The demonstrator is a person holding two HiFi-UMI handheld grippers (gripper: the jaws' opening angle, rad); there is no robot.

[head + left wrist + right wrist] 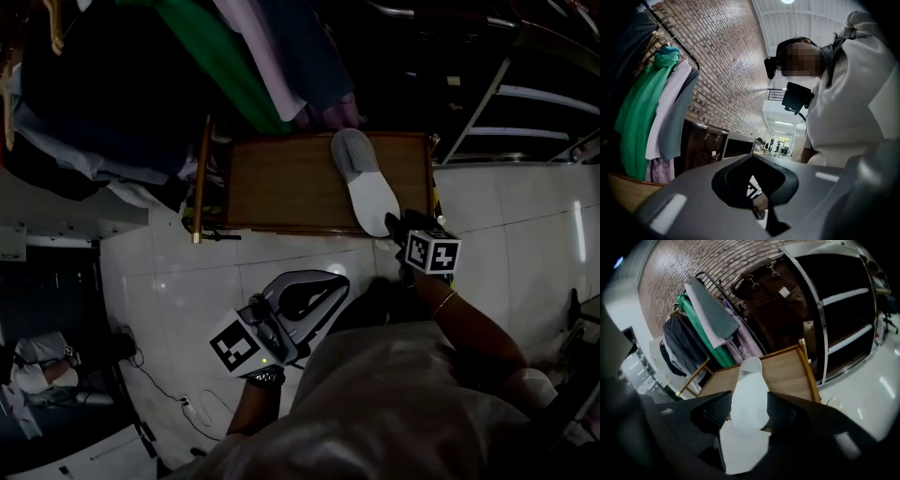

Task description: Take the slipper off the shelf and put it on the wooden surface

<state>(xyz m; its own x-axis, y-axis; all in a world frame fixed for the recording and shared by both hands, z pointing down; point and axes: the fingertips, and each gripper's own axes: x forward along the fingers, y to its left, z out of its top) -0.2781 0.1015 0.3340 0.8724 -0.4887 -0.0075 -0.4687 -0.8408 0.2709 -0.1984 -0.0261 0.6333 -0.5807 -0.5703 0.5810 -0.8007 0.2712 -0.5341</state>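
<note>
A white slipper with a grey toe (366, 183) lies on the wooden surface (281, 183), toe pointing away from me, near its right edge. My right gripper (401, 228) is at the slipper's heel. In the right gripper view the slipper (750, 394) runs between the two black ribbed pads (717, 411), which stand wide at its sides, and it rests on the wood (787, 373). My left gripper (333, 281) hangs low over the floor, grey jaws together and empty. In its own view the left gripper (752, 158) points up at the person.
Hanging clothes (234, 66) on a rack crowd the wooden surface's far left side. A metal shelf unit (525, 103) stands at the right. White floor tiles (169, 281) lie in front, with a cable (178, 398) at the lower left.
</note>
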